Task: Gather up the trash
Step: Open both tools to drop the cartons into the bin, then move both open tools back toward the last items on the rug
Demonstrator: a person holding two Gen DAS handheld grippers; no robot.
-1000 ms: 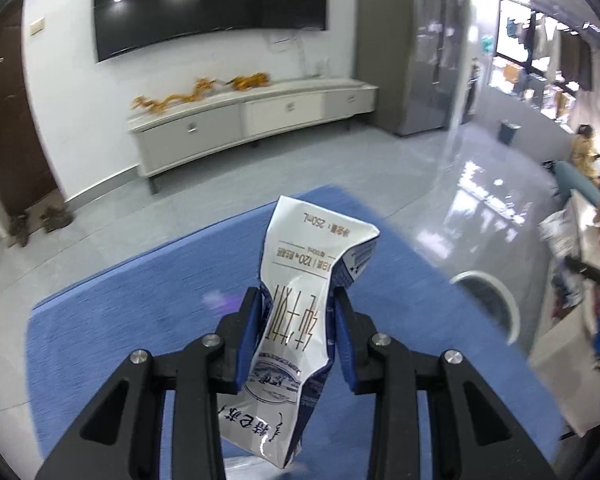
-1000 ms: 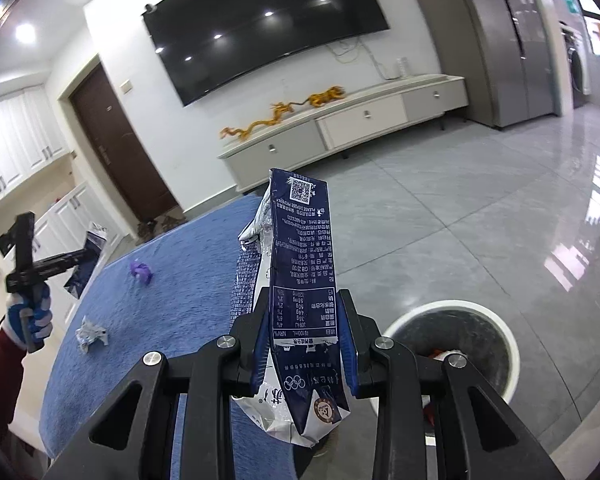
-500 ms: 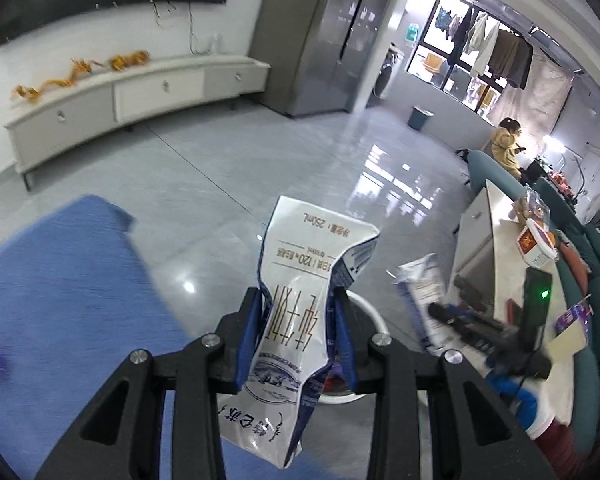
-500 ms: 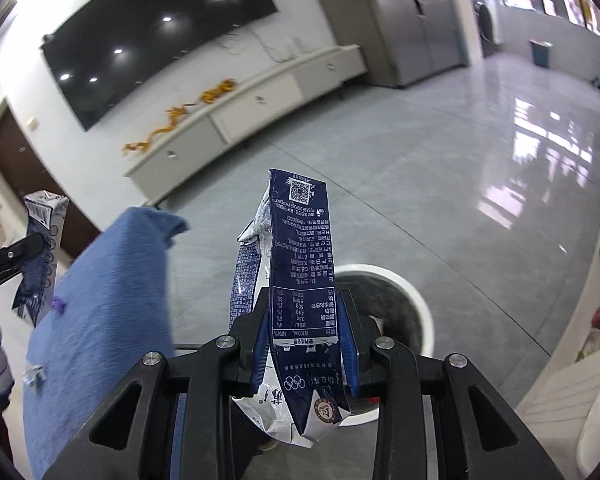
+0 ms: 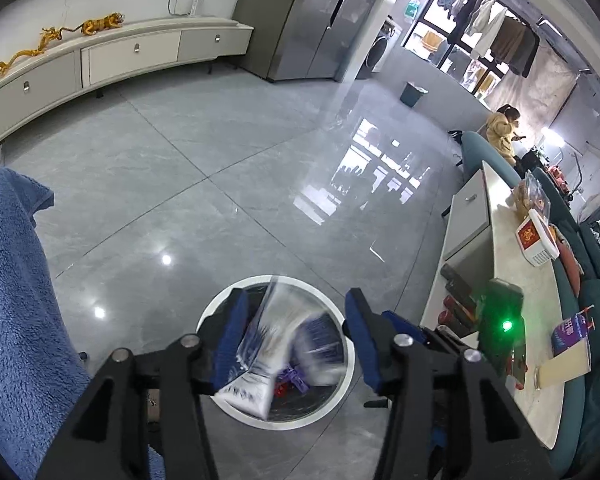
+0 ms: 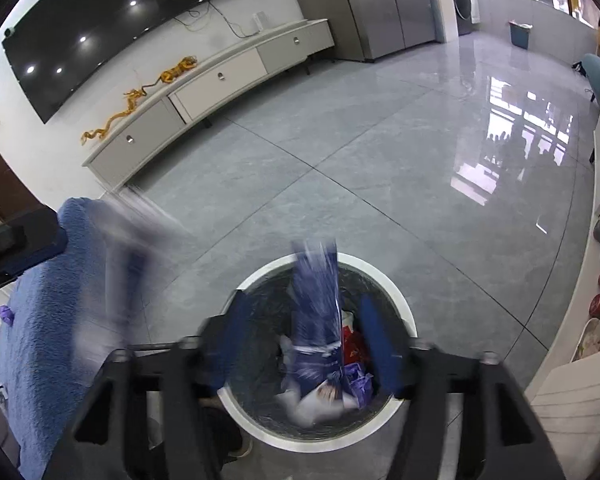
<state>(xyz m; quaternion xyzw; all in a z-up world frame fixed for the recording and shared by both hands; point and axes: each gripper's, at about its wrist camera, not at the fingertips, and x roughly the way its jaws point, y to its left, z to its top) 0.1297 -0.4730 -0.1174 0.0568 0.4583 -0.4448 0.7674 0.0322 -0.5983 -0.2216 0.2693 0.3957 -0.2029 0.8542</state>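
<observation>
The left gripper (image 5: 292, 338) has its blue-padded fingers (image 5: 230, 338) spread apart over the round white-rimmed trash bin (image 5: 350, 354) on the grey tile floor (image 5: 204, 152). A crumpled white and blue milk carton (image 5: 260, 348), blurred, sits loose between the pads and against the bin's mouth; whether it touches the left pad cannot be told.

The right gripper (image 6: 306, 342) is likewise spread wide above the same bin (image 6: 400, 300). A dark blue milk carton (image 6: 316, 308), streaked with blur, stands roughly upright between the fingers (image 6: 378, 344) without either pad closing on it, its lower end down among the white, red and purple scraps already lying in the bin on its black liner.

Left of the bin, a tabletop draped in blue fleece cloth (image 6: 48, 320) runs to a drooping corner, and a small purple scrap (image 6: 5, 314) lies near its left edge. A blurred pale shape hangs in front of that cloth. Farther out stand a long white TV cabinet (image 6: 220, 80) with golden dragon figurines (image 6: 136, 100), a wall television (image 6: 112, 20), and a steel refrigerator (image 5: 308, 20).
</observation>
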